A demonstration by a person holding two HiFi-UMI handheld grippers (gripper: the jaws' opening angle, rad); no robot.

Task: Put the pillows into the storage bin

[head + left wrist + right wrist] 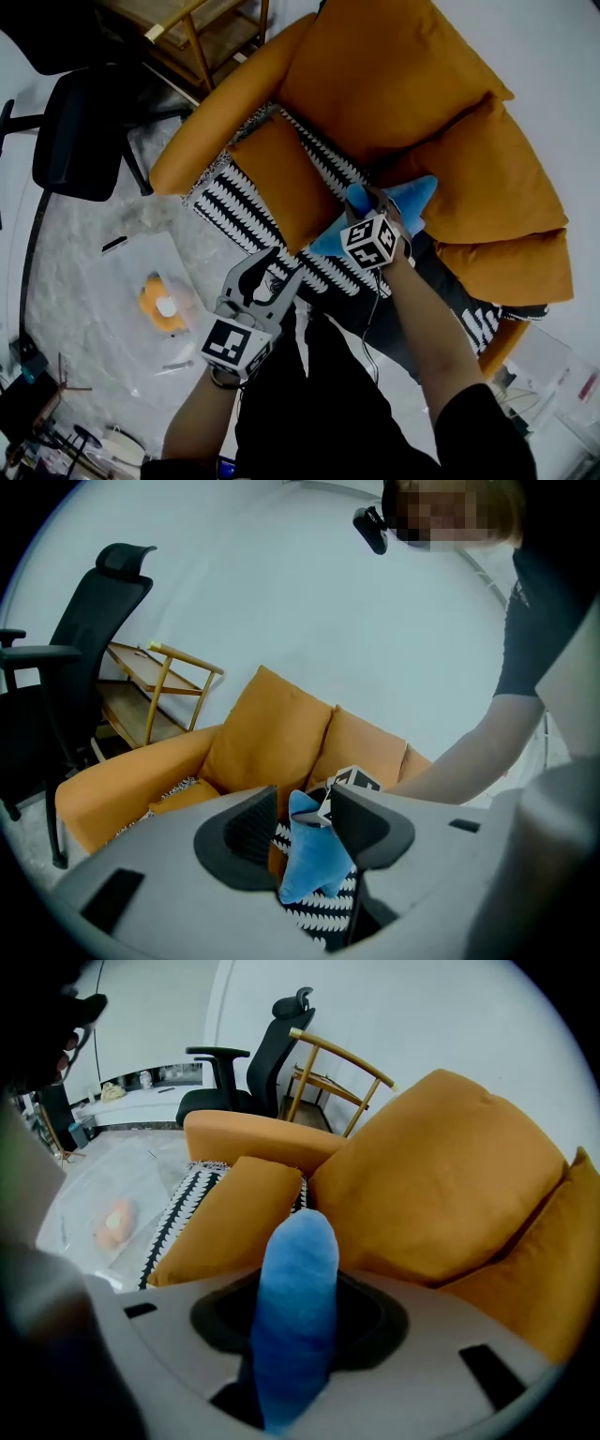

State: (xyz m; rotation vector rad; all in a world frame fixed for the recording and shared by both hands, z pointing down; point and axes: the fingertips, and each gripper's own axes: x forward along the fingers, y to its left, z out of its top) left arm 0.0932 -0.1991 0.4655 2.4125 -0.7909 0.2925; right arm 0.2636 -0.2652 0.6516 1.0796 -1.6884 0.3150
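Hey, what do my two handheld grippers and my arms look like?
Both the left gripper and the right gripper are grey plastic with dark-padded jaws, each carrying a cube of black-and-white square markers. A thin cable trails below the right one. The right arm wears a short black sleeve.

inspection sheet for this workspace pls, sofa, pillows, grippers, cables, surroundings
surface: orange fabric sofa, seat covered by a black-and-white patterned throw
job's things: blue plush pillow in the right gripper; small orange pillow on the throw; clear plastic container on the floor, orange item inside
clutter: small bits on the floor, unclear
grippers: left gripper open, empty; right gripper shut on the blue plush pillow
cables: thin dark cable below the right gripper
surroundings: black office chair, wooden rack beside the sofa
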